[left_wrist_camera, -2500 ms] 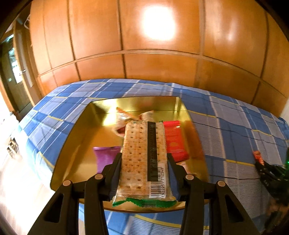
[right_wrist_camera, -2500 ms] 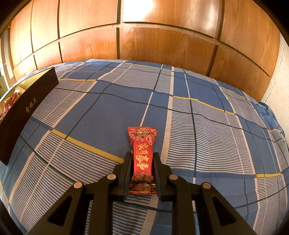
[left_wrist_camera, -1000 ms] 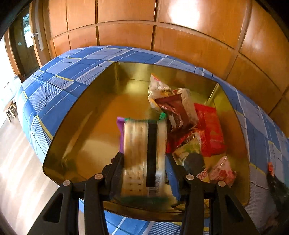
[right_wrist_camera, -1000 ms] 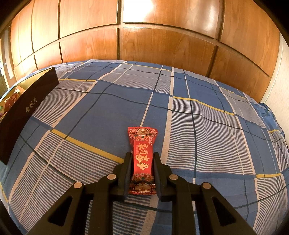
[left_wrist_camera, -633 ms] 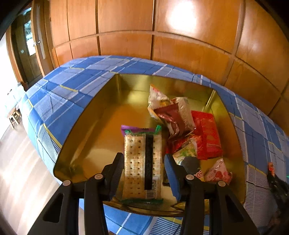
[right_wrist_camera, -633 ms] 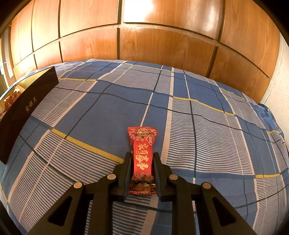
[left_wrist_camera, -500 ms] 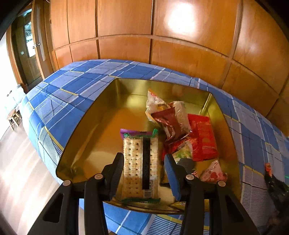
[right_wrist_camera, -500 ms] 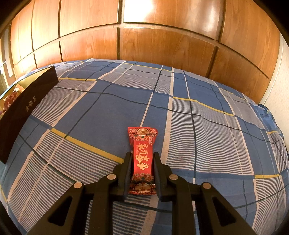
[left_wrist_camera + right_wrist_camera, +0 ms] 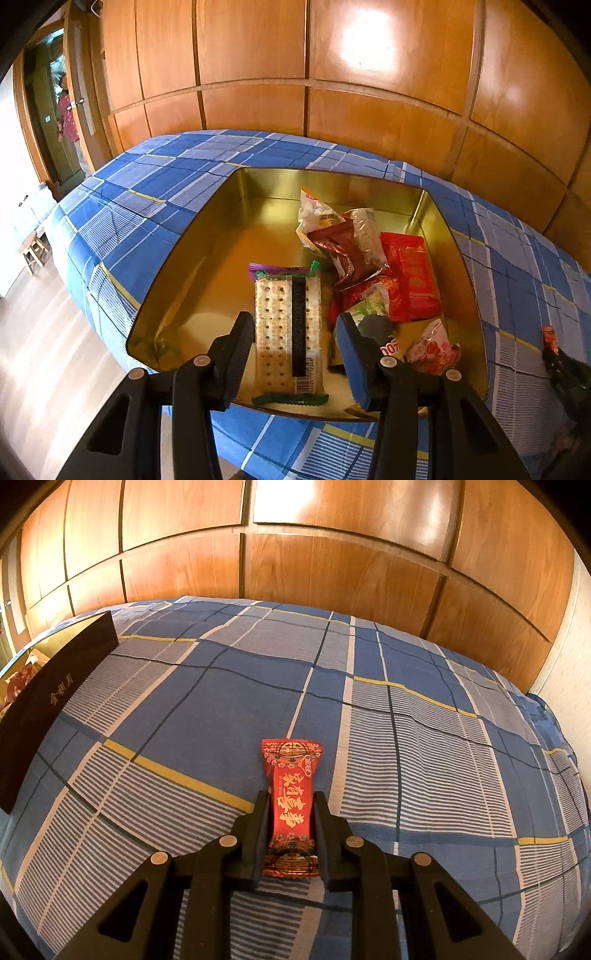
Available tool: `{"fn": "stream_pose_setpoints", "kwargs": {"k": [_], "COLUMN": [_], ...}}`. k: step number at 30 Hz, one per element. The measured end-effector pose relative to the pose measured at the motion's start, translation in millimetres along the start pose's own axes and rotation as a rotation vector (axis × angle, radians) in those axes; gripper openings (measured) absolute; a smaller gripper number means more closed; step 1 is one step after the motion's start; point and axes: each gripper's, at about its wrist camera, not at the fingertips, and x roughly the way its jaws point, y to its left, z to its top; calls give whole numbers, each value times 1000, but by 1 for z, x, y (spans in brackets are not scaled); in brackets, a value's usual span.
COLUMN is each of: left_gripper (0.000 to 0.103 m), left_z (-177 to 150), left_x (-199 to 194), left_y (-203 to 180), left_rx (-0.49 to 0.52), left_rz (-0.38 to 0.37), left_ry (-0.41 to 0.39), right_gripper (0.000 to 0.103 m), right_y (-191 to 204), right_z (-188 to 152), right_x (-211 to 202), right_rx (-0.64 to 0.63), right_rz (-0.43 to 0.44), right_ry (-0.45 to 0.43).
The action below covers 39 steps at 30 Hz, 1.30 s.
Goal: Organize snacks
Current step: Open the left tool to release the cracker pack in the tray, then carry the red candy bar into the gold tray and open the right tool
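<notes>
Hovering over the gold tin (image 9: 177,258) on the blue plaid bed (image 9: 147,177), the left hand-held gripper (image 9: 295,347) is sitting spread, its pads clear of the cracker pack (image 9: 288,332) lying in the tin's near part between them. Just right of it, other snacks (image 9: 369,266) are piling up. Further right, the right hand-held gripper (image 9: 290,823) is pinching a red candy bar (image 9: 291,801) over the bed.
</notes>
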Motion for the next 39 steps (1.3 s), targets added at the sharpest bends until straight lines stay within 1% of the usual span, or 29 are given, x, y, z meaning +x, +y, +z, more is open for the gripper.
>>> {"fn": "stream_pose_setpoints", "kwargs": {"k": [7, 9, 11, 19, 23, 29, 33, 37, 39], "left_gripper": [47, 47, 47, 47, 47, 47, 47, 47, 47], "left_z": [-1, -2, -2, -3, -4, -5, -4, -5, -6], "left_x": [-3, -3, -3, -6, -6, -9, -12, -11, -11], "left_y": [2, 4, 5, 7, 9, 11, 14, 17, 19], "left_rx": [8, 4, 2, 1, 0, -1, -9, -18, -22], "left_rz": [18, 21, 28, 44, 45, 43, 47, 55, 58], "left_ry": [-12, -10, -16, -29, -30, -43, -51, -49, -45], "right_gripper": [21, 21, 21, 21, 21, 21, 21, 21, 21], "right_y": [3, 3, 6, 31, 40, 69, 74, 87, 97], "right_z": [1, 2, 2, 4, 9, 12, 21, 33, 40], "right_x": [-4, -6, -8, -11, -9, -13, -11, -21, -29], "right_rx": [9, 29, 42, 5, 16, -67, -37, -42, -67], "right_rz": [3, 15, 48, 93, 154, 198, 266, 316, 330], "right_ry": [32, 46, 56, 69, 84, 96, 124, 104, 77]}}
